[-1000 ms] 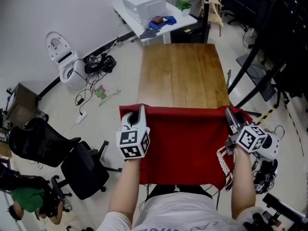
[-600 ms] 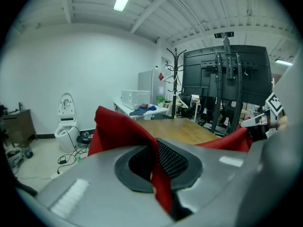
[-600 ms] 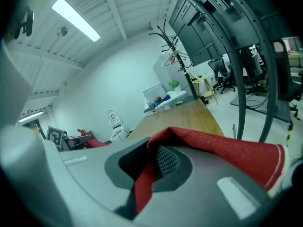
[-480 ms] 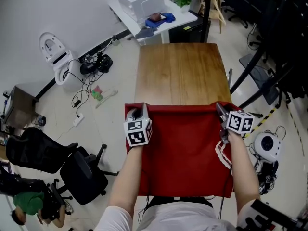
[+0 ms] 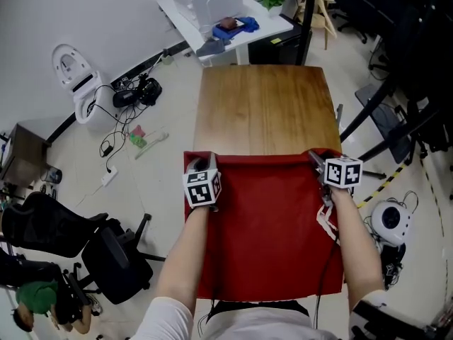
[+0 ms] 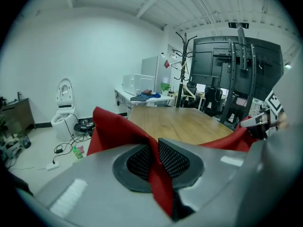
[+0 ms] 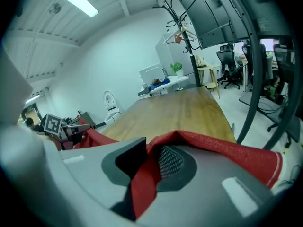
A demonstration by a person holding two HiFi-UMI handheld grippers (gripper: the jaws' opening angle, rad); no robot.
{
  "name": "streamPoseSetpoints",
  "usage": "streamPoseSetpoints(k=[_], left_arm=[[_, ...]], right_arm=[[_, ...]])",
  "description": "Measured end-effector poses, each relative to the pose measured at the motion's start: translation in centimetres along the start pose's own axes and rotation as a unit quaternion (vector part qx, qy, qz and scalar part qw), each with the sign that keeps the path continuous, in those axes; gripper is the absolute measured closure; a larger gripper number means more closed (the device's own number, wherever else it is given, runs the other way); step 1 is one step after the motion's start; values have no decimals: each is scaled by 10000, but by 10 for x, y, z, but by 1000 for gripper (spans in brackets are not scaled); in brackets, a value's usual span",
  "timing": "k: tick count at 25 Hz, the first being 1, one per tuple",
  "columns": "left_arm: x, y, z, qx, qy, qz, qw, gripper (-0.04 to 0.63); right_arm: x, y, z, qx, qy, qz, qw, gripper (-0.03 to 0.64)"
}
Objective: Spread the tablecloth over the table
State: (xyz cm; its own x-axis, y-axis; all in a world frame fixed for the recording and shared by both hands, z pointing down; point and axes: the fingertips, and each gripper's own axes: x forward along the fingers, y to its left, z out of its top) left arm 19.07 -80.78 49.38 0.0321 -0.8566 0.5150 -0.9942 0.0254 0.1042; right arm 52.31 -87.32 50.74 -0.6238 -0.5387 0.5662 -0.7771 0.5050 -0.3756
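The jaws of my left gripper (image 6: 154,161) pinch a fold of the red cloth (image 5: 272,218) and have just been opening a little; my right gripper (image 7: 151,167) does the same at the other corner. The cloth's far edge spans the near end of the counter (image 5: 265,108), the rest hanging toward me.

A person is holding a red tablecloth (image 5: 272,218) by its two far corners, the left claw (image 5: 207,160) gripping one and the right claw (image 5: 313,156) the other. Both claws' jaws have just been easing apart, with the cloth's edge between them. That edge is lying across the near end of the wooden bench (image 5: 265,105), and the rest is draping back toward the person.
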Motion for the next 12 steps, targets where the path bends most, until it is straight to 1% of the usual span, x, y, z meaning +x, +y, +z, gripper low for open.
streamPoseSetpoints(k=[1,4,5,6,7,9,10,12], left_arm=[[-1,1,-2,-16,-23,-7,10000,552],[-9,5,-14,-135,-17,-184,9997,515],[-11,5,-18,-206,17,-297,9993,493],[-12,3,-21,-270,51,-416,9988,453],[-14,2,-22,-298,75,-503,9983,423],[-15,-1,-21,-183,64,-492,9986,391],[-17,-2,-19,-99,49,-431,9990,390],[-21,-4,-18,-99,86,-394,9991,390]], right_arm=[[0,2,-2,-70,27,68,9999,528],[-2,15,-13,-182,218,492,9984,374],[-3,17,-17,-246,317,606,9974,284],[-5,15,-20,-363,396,626,9966,221],[-9,9,-19,-519,421,507,9965,215],[-17,-13,-13,-813,351,-36,9961,221],[-23,-23,-10,-897,312,-300,9950,221],[-34,-32,-9,-948,261,-578,9935,221]])
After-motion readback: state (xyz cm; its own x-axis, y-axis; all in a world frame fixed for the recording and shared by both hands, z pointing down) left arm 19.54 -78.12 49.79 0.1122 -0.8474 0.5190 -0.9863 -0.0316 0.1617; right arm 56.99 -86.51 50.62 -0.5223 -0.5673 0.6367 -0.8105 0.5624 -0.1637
